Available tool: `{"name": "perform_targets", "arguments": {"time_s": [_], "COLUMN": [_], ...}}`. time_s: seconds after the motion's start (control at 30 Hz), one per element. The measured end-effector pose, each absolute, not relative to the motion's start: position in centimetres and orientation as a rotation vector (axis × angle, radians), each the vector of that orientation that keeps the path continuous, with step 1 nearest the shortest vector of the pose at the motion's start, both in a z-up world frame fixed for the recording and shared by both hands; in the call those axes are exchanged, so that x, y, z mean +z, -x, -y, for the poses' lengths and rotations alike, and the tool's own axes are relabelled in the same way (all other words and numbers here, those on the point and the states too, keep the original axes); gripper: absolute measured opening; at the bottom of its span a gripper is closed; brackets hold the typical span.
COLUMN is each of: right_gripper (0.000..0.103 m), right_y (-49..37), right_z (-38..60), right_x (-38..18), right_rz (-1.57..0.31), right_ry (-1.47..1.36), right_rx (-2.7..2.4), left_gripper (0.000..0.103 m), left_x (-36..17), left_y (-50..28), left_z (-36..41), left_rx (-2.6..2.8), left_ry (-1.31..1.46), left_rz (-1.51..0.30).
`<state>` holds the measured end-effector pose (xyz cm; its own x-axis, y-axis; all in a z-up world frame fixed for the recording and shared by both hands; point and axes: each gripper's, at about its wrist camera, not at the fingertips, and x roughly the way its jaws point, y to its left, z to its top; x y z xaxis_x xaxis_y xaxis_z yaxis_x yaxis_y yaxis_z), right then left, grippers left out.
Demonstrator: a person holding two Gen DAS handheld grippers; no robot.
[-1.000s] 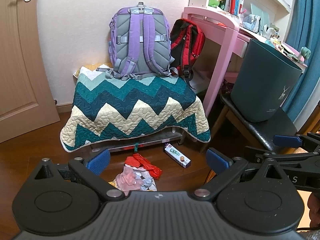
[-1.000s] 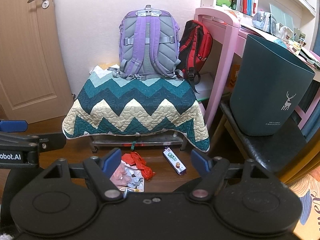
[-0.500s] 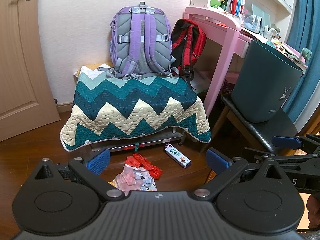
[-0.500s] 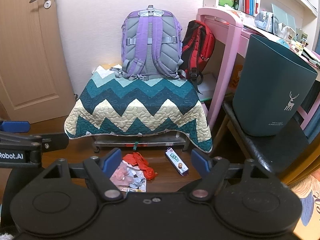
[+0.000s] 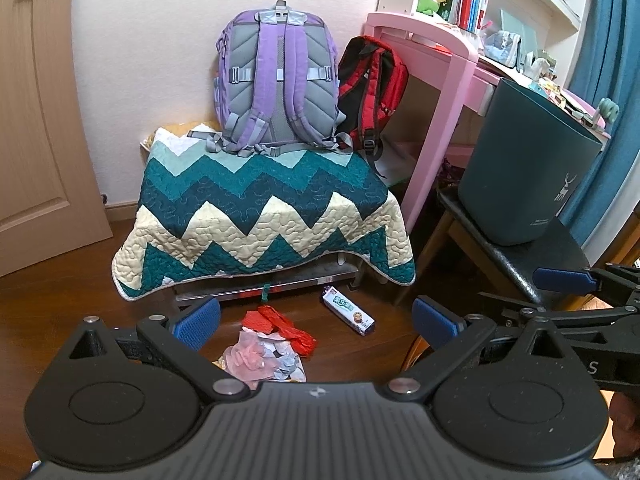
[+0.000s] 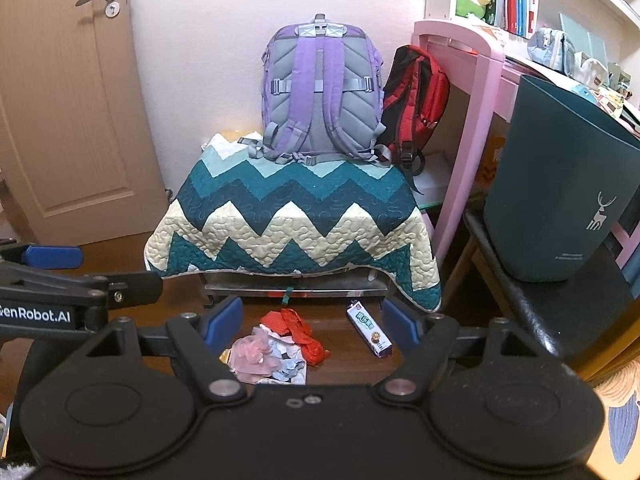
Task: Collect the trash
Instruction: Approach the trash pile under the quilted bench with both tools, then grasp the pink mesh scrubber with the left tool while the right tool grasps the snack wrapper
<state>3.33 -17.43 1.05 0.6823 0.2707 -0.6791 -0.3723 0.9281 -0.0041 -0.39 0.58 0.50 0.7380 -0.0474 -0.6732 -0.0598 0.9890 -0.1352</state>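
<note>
While both pairs of jaws stand wide open and empty above the wooden floor [image 5: 60, 312], the left gripper [image 5: 316, 322] and right gripper [image 6: 312, 322] look down on the trash. A crumpled pile of wrappers [image 6: 268, 360], a red scrap [image 6: 298, 330] and a small snack box [image 6: 370, 332] lie near the quilt-covered table [image 6: 292, 220]. The dark bin [image 6: 560, 200] sits on a chair [image 6: 560, 312] to the right. Best to lower one gripper straight over the pile, close on a firm bunch, then carry it to the bin.

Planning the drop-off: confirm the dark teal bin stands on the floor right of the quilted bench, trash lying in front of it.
Not on the floor: in the right wrist view the dark teal bin stands on a black chair seat. It is right of the quilted bench, trash in front.
</note>
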Motion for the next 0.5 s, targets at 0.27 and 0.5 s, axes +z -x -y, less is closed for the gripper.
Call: {"name": "perform_targets", "arguments": {"time_s": [0.27,0.5], "right_gripper": [0.076,0.076], "right_y": [-5.6,-10.1], "right_z": [16.6,15.2], "right_x": [-0.1,-2.6], "right_rz": [-0.761,-0.816], "right_ry": [0.144,0.138], "right_rx": [0.379,0.394], "left_gripper": [0.103,0.103], "left_x": [-0.5,-2.5], "left_y": [-0.9,-3.8], "left_z": [-1.8,-3.8], "left_rx": [0.007,0.023], "left_ry": [0.187,0.218], "left_rz": [-0.757,-0.768]}}
